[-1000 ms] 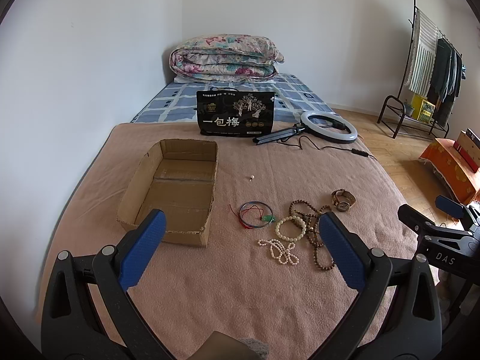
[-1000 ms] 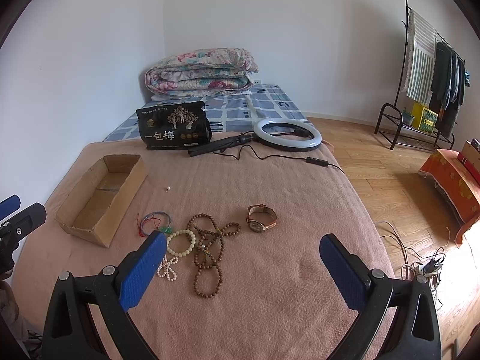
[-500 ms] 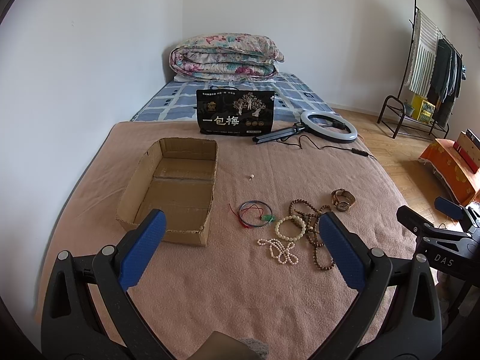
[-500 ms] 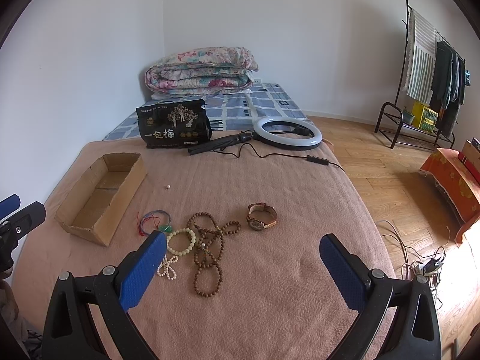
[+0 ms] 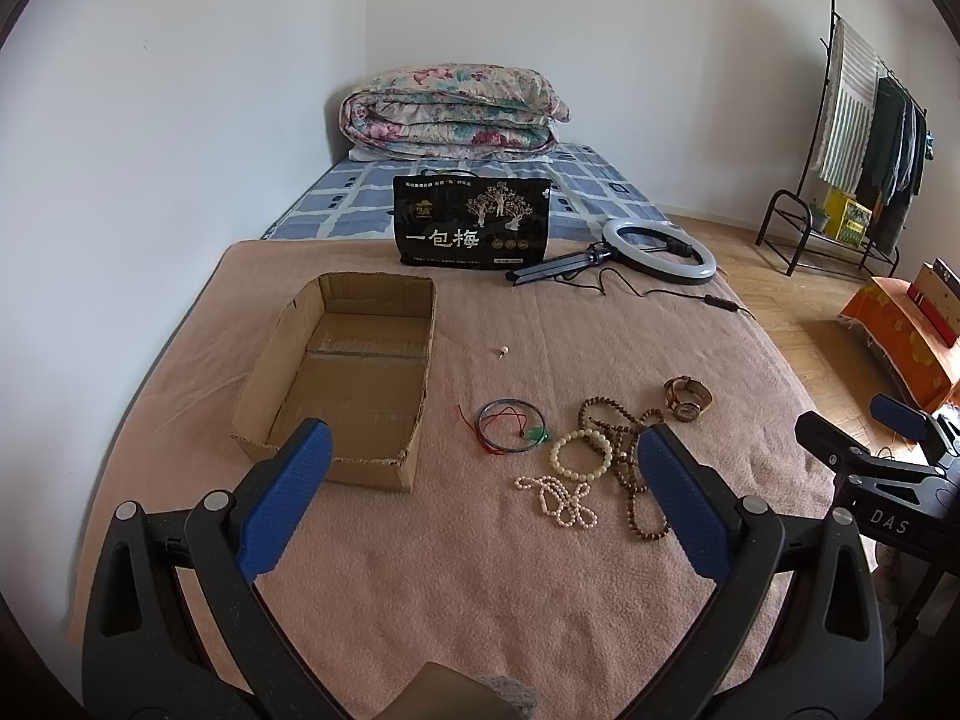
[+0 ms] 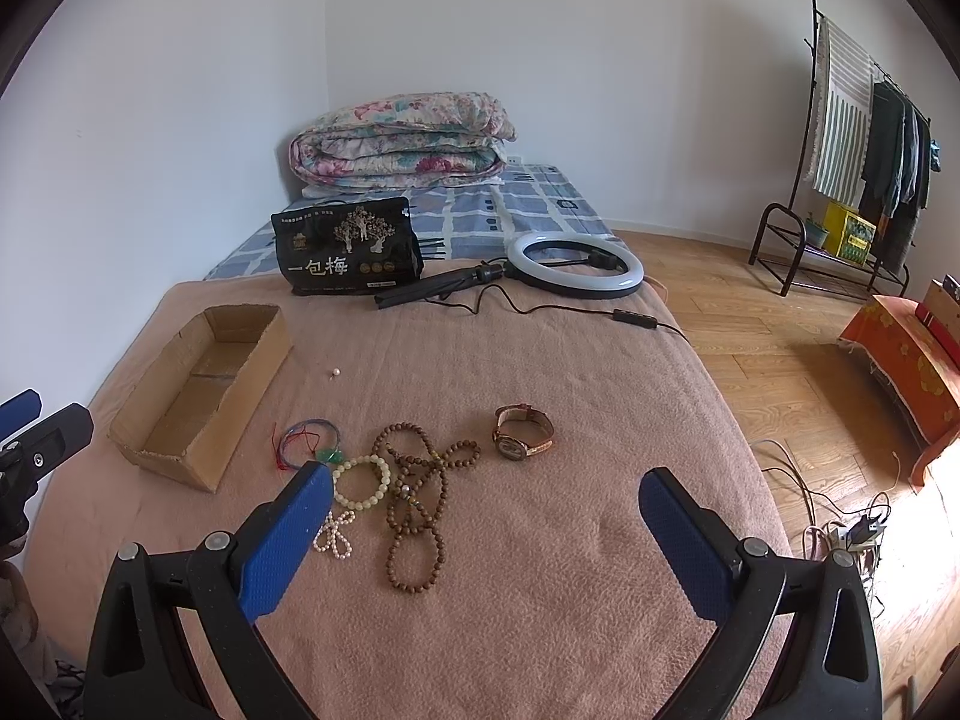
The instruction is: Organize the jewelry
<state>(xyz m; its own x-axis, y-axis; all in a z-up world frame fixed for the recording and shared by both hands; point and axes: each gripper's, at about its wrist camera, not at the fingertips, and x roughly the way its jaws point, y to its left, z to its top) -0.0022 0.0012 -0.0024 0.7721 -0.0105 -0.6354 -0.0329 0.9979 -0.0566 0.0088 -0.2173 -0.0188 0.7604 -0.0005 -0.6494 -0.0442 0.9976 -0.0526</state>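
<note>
Jewelry lies in a cluster on the pink blanket: a thin bangle with red cord (image 5: 511, 433) (image 6: 311, 437), a pale bead bracelet (image 5: 581, 451) (image 6: 362, 481), a white pearl strand (image 5: 559, 501) (image 6: 333, 535), brown wooden beads (image 5: 624, 456) (image 6: 417, 504) and a wristwatch (image 5: 687, 399) (image 6: 523, 432). A single loose pearl (image 5: 503, 351) (image 6: 335, 371) rests farther back. An open cardboard box (image 5: 348, 378) (image 6: 201, 384), with nothing in it, sits left of the cluster. My left gripper (image 5: 483, 450) is open, held above the blanket short of the jewelry. My right gripper (image 6: 486, 489) is open too, nothing between its fingers.
A black printed bag (image 5: 473, 222) stands at the back, beside a ring light on a folded tripod (image 5: 654, 249) with its cable. A folded floral quilt (image 5: 450, 114) lies behind. Right of the bed are wooden floor, a clothes rack (image 6: 864, 168) and loose cables (image 6: 840, 522).
Both grippers have shifted only slightly; the scene and the jewelry are unchanged, and both grippers stay open.
</note>
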